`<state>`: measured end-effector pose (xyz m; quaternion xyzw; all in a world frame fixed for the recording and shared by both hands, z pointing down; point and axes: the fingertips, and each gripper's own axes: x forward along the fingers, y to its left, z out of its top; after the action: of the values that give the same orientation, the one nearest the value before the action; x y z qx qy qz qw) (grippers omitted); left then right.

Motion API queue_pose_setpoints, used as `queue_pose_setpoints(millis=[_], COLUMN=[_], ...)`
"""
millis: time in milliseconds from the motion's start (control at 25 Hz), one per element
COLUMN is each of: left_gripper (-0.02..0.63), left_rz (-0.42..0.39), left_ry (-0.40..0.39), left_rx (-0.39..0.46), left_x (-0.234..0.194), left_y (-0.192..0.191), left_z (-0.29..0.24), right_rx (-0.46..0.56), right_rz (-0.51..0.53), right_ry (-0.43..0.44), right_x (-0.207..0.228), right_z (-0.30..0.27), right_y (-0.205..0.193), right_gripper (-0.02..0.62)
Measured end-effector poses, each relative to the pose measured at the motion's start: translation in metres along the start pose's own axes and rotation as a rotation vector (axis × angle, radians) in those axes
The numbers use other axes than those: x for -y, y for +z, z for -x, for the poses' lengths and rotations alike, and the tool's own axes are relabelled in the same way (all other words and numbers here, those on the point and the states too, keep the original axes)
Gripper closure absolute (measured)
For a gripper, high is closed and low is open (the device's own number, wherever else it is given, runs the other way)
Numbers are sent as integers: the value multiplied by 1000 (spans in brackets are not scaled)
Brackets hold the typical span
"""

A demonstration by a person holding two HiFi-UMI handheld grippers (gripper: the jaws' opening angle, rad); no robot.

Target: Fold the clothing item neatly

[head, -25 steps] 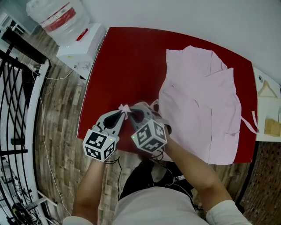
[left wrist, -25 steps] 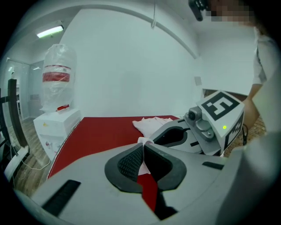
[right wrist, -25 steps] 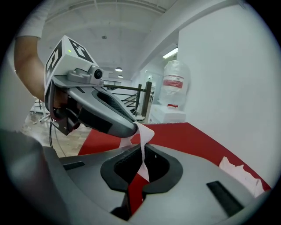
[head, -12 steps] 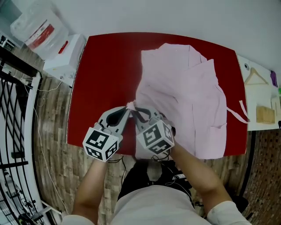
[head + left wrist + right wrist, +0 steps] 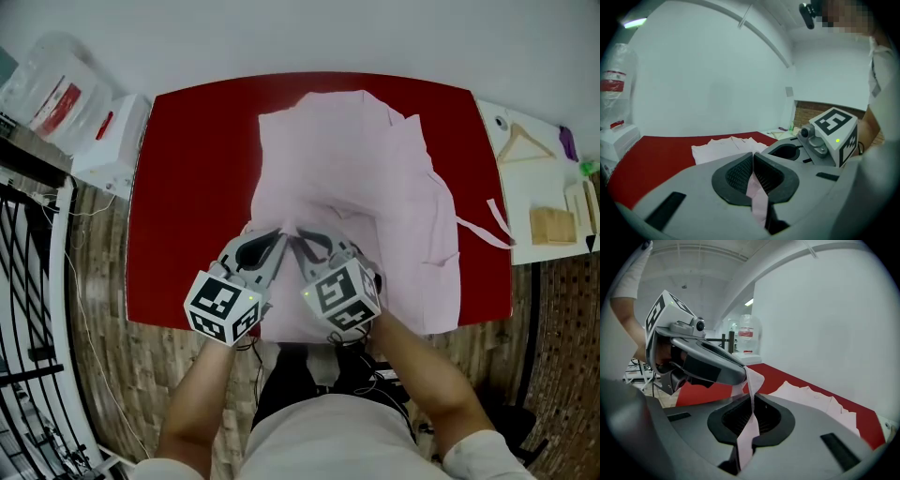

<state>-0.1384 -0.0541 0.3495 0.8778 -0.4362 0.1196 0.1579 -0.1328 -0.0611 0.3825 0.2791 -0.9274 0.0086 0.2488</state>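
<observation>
Broadly, a wooden plank floor [image 5: 103, 309] fills the left and lower parts of the head view, with a black metal railing [image 5: 23, 281] along the left edge. A red table [image 5: 187, 187] occupies the centre of the frame. The pink garment [image 5: 366, 178] lies spread over the table's middle and right portion, collar end toward the top of the frame, creased, with its lower right hem at the table's near edge. One part of the cloth at lower centre is raised off the surface.

A white water dispenser [image 5: 108, 141] carrying a clear bottle [image 5: 42, 84] stands at upper left, just beside the table. A white side surface [image 5: 539, 187] adjoins the table at right.

The left gripper [image 5: 279, 234] and right gripper [image 5: 300, 232] sit side by side at lower centre, tips nearly touching. Each is clenched on a pinch of the pink fabric: both gripper views show a strip of cloth pressed between ribbed pads and trailing below.

A wooden hanger [image 5: 525, 145] and a wooden block [image 5: 551, 225] rest on the side surface. A thin pink tie [image 5: 497, 225] runs from the garment toward it.
</observation>
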Motion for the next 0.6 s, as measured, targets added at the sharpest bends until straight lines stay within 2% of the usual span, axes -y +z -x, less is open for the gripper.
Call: queue_pose_setpoints(millis=[280,600], left_gripper=[592,591], left_rz=[-5,11], left_ry=[-71,-143], left_rx=[-34,-147], left_x=[38,68], left_y=[-1,-33], left_z=[-44,-86], right_rx=[-24,-92], right_rz=[-54,-102], right_ry=[-57,-111], right_x=[39,67], right_z=[29,48], right_y=[-32,-80], right_gripper=[572,572])
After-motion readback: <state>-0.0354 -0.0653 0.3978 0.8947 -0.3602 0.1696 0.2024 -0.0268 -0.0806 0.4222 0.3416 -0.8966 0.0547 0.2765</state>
